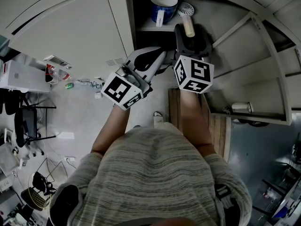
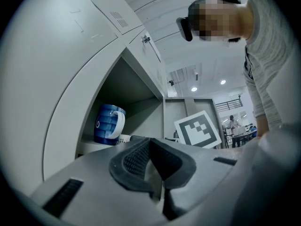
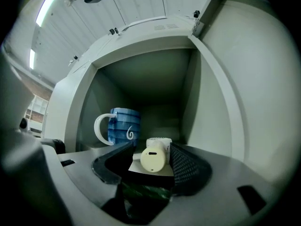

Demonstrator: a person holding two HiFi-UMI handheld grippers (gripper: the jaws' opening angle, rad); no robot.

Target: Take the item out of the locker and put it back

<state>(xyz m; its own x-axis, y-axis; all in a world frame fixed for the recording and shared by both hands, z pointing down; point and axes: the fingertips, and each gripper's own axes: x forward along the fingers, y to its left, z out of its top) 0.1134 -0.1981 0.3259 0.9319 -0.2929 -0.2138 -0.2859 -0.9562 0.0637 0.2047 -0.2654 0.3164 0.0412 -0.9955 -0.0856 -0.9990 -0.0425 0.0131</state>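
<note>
The open locker compartment holds a blue-and-white mug and a small hand fan with a cream handle, lying on the shelf. My right gripper reaches into the compartment. In the right gripper view the fan's handle lies between the pads of the right gripper, which stands open, with a gap on the left side. The mug stands behind and to the left. My left gripper hangs just outside the locker. In its own view the left gripper is shut on nothing, with the mug beyond it.
The compartment's door stands swung open to the right. A closed locker door lies to the left. A wooden pallet sits below by the person's arm. Chairs and clutter fill the floor at far left.
</note>
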